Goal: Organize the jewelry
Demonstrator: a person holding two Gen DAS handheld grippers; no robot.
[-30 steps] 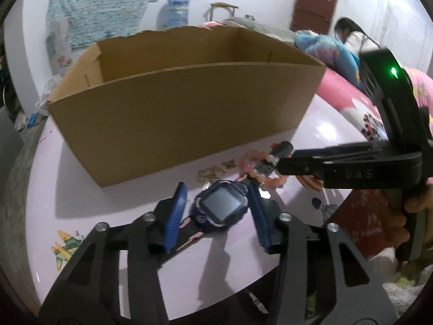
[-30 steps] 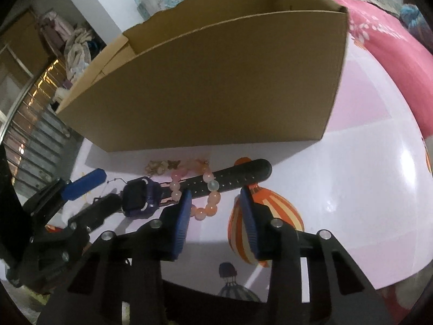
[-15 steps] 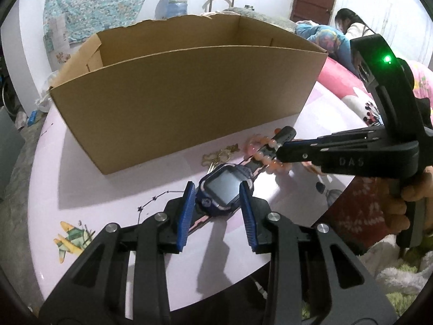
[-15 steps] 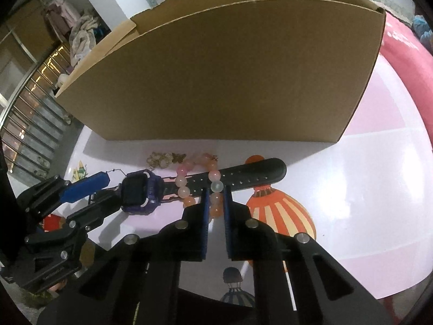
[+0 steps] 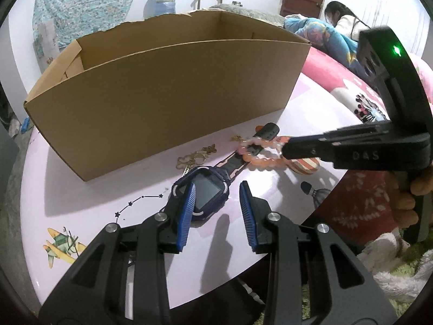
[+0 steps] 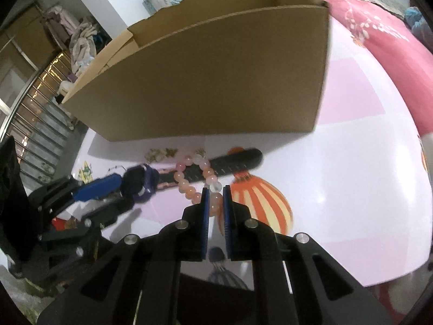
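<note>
A pink bead bracelet [image 6: 193, 178] lies over the black strap of a purple smartwatch [image 5: 203, 192] on the pink table. My right gripper [image 6: 215, 199] is shut on the bracelet's near beads; in the left wrist view it [image 5: 284, 153] grips the bracelet [image 5: 257, 151] from the right. My left gripper [image 5: 216, 200] is open, its left pad over the watch face, not holding it. A small gold trinket [image 5: 196, 157] lies beside the watch. The open cardboard box [image 5: 167, 86] stands just behind.
The round table [image 5: 81, 197] has cartoon stickers, a striped balloon [image 6: 259, 203] under my right gripper. A pink bedspread [image 6: 379, 35] and a person [image 5: 343, 24] are beyond the table's right side. A railing [image 6: 35, 113] is at far left.
My right gripper closed on the bead bracelet and holds it. My left gripper narrowed around the watch, then opened again and shifted slightly right; the watch stays on the table.
</note>
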